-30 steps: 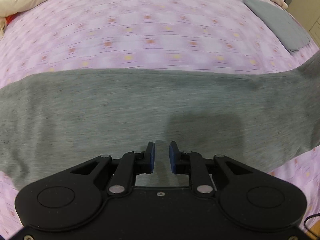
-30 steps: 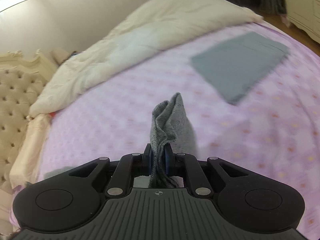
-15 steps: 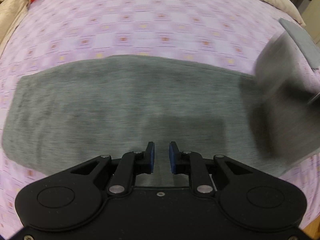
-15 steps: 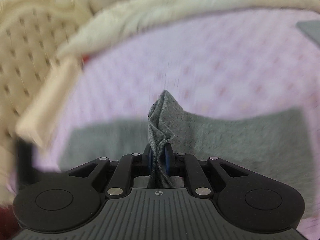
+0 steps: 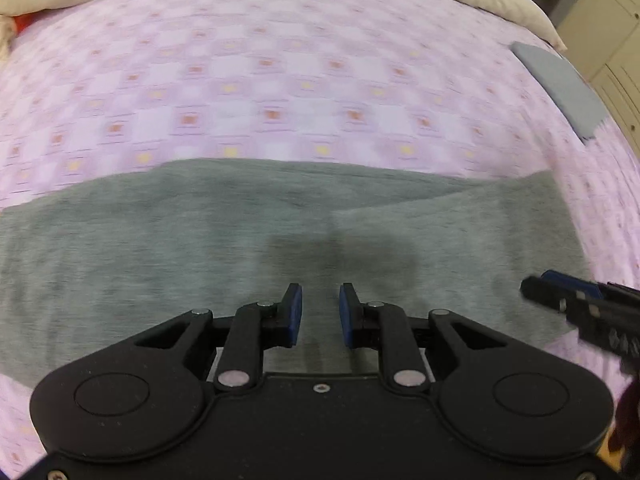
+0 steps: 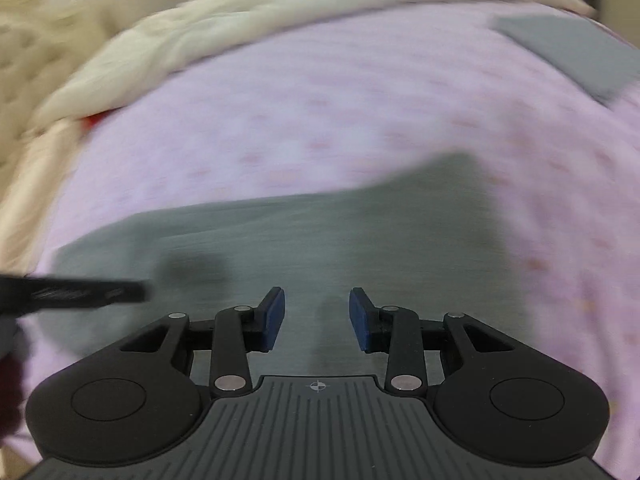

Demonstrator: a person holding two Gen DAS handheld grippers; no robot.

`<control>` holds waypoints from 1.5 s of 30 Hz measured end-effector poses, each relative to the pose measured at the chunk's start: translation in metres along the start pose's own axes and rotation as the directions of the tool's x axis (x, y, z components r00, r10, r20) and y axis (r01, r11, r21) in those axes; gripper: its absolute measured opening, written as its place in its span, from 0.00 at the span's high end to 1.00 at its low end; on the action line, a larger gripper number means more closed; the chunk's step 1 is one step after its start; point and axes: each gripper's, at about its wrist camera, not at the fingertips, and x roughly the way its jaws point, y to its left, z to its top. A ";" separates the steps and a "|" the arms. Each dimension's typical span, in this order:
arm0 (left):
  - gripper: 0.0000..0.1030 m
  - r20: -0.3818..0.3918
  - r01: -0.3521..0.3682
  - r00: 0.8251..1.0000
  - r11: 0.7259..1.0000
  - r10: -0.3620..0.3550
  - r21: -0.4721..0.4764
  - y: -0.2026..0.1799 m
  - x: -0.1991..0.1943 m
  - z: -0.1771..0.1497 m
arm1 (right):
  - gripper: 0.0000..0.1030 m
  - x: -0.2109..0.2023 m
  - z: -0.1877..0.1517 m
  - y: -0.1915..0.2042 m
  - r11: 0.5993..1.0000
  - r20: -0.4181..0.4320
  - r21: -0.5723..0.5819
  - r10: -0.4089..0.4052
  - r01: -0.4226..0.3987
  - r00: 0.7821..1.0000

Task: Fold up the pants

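Your left gripper (image 5: 320, 314) points down at the grey pants (image 5: 168, 248), which lie flat across the pink patterned bedspread (image 5: 280, 80) directly beneath and ahead of its fingertips. Its jaws stand a little apart, with a narrow gap between the blue pads (image 5: 295, 312), and nothing is between them (only cloth shows below the gap). To the right of this gripper, one end of the pants is folded back over the rest, forming a lighter upper layer whose edge runs just ahead of the right-hand pad. Your right gripper (image 6: 317, 318) hangs over that same folded end; its jaws have just been opening and now stand clearly apart, empty, with the fabric lying under them and not pinched. In the left wrist view, the right gripper's tip enters at the right edge, over the near corner of the fold. A folded grey cloth (image 5: 560, 88) lies well ahead and to the right, near a cream duvet (image 6: 240, 24).
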 end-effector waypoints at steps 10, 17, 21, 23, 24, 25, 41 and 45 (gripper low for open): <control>0.71 -0.047 -0.062 0.997 0.998 0.063 0.025 -0.030 0.022 -0.008 | 0.95 -0.006 0.038 -0.010 0.971 0.119 -0.210 -0.091 0.115 0.989; 0.66 -0.054 -0.122 0.991 0.992 0.121 -0.016 -0.043 0.040 -0.010 | 0.98 0.073 0.066 -0.020 0.941 -0.022 -0.309 -0.154 0.140 0.988; 0.54 -0.051 -0.163 0.986 0.985 0.160 -0.048 -0.043 0.044 -0.015 | 1.00 0.073 0.058 -0.026 0.954 -0.024 -0.280 -0.120 0.108 0.993; 0.54 -0.054 -0.170 0.985 0.983 0.167 -0.068 -0.043 0.042 -0.017 | 1.00 0.070 0.054 -0.024 0.948 -0.012 -0.297 -0.121 0.112 0.993; 0.54 -0.057 -0.175 0.984 0.982 0.171 -0.072 -0.044 0.042 -0.017 | 1.00 0.068 0.053 -0.023 0.947 -0.011 -0.301 -0.123 0.114 0.992; 0.54 -0.059 -0.181 0.983 0.981 0.176 -0.074 -0.045 0.040 -0.018 | 0.99 0.062 0.053 -0.018 0.945 -0.006 -0.305 -0.122 0.115 0.992; 0.55 -0.096 -0.281 0.959 0.933 0.266 -0.226 -0.015 -0.017 -0.090 | 0.87 0.008 -0.033 -0.001 0.906 -0.066 -0.409 0.086 -0.105 0.994; 0.55 -0.073 -0.301 0.953 0.907 0.293 -0.295 0.013 -0.038 -0.091 | 0.71 -0.002 -0.026 0.002 0.914 -0.016 -0.393 0.100 -0.098 0.995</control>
